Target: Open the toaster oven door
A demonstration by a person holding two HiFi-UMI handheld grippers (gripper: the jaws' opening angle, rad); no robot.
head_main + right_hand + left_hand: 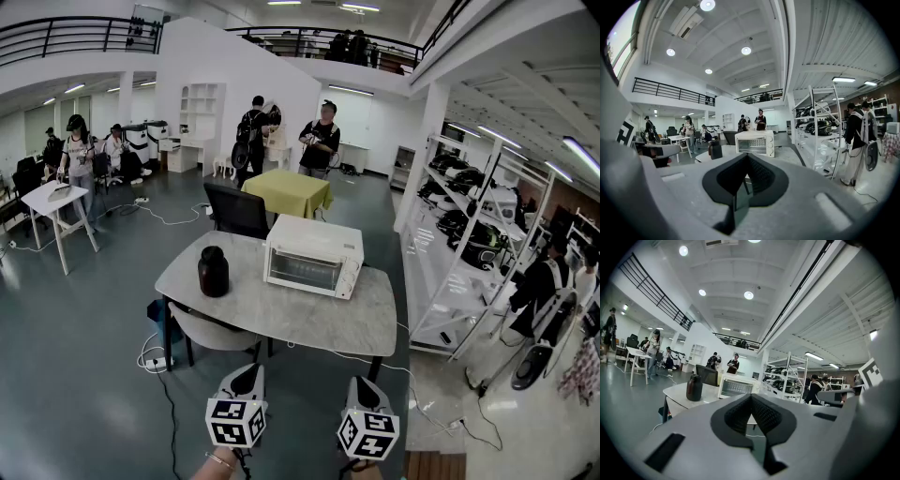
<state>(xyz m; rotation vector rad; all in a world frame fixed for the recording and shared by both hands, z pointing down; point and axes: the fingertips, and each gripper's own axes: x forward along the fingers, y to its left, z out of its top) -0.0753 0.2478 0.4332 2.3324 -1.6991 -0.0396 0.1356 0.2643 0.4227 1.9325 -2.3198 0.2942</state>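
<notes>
Toaster oven (313, 256) far ahead
It sits on the counter (281, 323), door facing the left gripper (246, 373) and right gripper (362, 384). Both jaws are shut, holding nothing.

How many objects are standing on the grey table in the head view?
2: the white toaster oven toward the table's far right, and a dark jar left of it. Something small may be hidden behind the oven.

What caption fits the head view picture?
The left gripper and right gripper face a table holding a closed toaster oven and dark jar.
</notes>
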